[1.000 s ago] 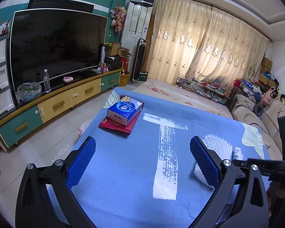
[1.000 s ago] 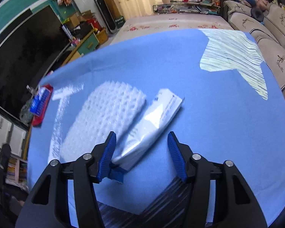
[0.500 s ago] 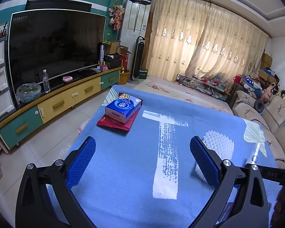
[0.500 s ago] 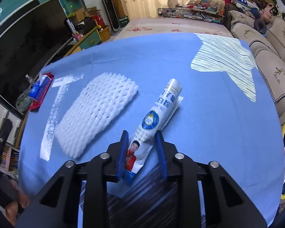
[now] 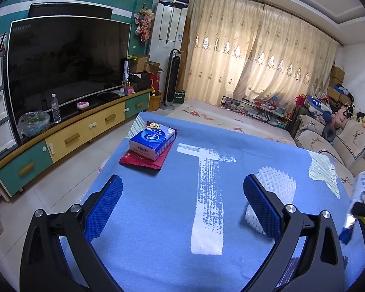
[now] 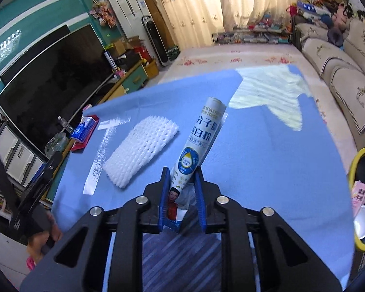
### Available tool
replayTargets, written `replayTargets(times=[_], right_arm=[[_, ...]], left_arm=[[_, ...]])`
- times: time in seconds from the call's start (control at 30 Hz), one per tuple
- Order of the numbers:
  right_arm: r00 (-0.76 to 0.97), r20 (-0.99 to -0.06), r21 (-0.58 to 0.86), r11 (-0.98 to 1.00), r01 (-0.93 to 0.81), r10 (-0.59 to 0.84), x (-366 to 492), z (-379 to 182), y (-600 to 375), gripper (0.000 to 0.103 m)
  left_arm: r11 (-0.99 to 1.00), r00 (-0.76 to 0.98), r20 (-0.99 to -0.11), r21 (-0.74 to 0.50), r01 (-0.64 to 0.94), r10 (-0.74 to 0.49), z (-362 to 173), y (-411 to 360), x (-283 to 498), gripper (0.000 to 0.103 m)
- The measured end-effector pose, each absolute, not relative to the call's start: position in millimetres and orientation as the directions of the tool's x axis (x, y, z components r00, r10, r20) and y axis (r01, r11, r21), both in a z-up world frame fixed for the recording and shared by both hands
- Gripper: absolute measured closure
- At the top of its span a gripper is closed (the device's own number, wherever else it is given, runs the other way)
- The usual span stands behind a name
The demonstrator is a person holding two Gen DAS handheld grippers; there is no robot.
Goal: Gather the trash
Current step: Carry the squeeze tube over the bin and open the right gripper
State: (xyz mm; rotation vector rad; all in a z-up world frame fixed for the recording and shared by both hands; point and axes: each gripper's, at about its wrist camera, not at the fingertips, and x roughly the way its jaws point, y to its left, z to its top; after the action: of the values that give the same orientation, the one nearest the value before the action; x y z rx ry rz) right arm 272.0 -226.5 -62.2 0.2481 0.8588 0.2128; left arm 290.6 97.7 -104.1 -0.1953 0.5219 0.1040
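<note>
**Packet lifted off the blue cloth**

Packet (image 6: 199,143) of protein powder, flat on the surface (image 6: 267,150) a second ago beside the white foam net (image 6: 138,150), now rides tilted up in the right claw (image 6: 181,194), whose jaws are closing on its lower end. The left claw (image 5: 182,209) hangs spread and empty. Next, probably, comes the yellow-rimmed bin (image 6: 360,163) (at the right edge).

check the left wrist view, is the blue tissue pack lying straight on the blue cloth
No, the blue tissue pack lies on top of a red packet, which itself rests on the blue cloth.
</note>
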Motion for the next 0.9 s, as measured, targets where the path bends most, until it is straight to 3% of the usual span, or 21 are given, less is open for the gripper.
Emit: replayTargets(times=[0.23,0.37,0.57,0.9], right_arm=[[0.71,-0.674,0.29,0.957,0.003,0.202,232.3,-44.1,-292.5,0.083],[0.73,-0.681,0.251,0.956,0.152,0.063,213.6,-48.5,-354.6,0.083],[0.674,-0.728,0.199,0.903,0.381,-0.124,198.4,-80.1,-454.0,0.083],[0.551,-0.808,0.134,0.845,0.518,-0.21,189.3,-140.3,-528.5,0.079]], left_arm=[[0.983,0.878,-0.478,-0.157,-0.098,0.011,-99.5,91.3,286.2,0.005],[0.987,0.883,-0.469,-0.144,-0.07,-0.006,-98.1,84.6,284.1,0.005],[0.992,0.883,-0.469,-0.119,-0.037,-0.023,-97.0,75.1,283.8,0.005],[0.998,0.881,-0.47,-0.064,0.023,-0.05,-98.6,58.6,283.3,0.005]])
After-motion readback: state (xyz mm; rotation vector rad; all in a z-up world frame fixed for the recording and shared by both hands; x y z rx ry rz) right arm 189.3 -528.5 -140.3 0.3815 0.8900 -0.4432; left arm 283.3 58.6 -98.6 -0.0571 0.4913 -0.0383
